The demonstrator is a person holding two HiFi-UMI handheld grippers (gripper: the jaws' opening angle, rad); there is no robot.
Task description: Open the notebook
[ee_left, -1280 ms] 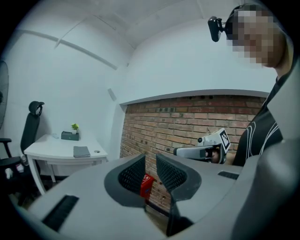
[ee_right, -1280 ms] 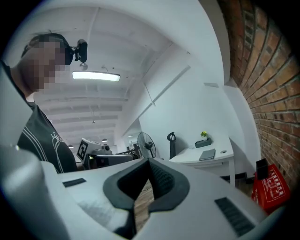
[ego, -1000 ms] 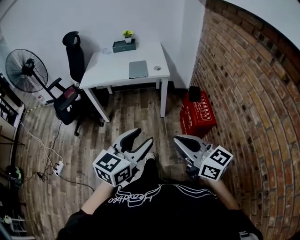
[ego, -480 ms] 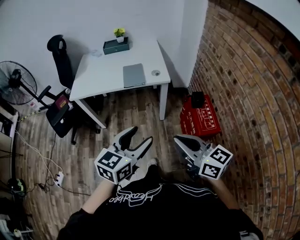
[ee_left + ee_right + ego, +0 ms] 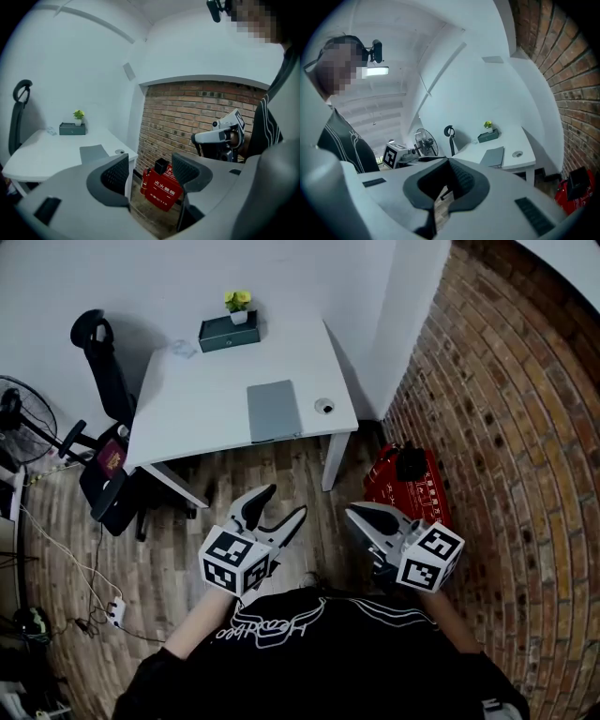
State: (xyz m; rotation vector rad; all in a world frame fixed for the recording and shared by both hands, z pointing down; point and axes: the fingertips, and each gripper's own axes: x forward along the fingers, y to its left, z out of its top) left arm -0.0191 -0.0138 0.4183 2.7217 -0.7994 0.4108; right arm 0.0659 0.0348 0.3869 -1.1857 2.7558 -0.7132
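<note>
On the white rectangular desk (image 5: pixel 197 409), near its front edge, lies one flat grey notebook (image 5: pixel 274 411), closed, its cover facing up. Just to its right sits one small round fitting (image 5: pixel 324 406). At the desk's far edge stands one dark green box (image 5: pixel 223 332) with one small yellow-green potted plant (image 5: pixel 237 302) on top, well apart from the notebook.

Two claws hang low over the wooden plank floor (image 5: pixel 187 531), both well short of the desk and pointing toward it. The left claw (image 5: pixel 283 502) is opening, its jaws spread wide with nothing between them. The right claw (image 5: pixel 356 515) has its jaws pressed together at the tips and holds nothing.

One black office chair (image 5: pixel 105 381) stands at the desk's left side, with one standing fan (image 5: pixel 17 413) beyond it. One red crate (image 5: pixel 412 486) sits against the brick wall (image 5: pixel 506 427) on the right, beside the desk's front right leg.
</note>
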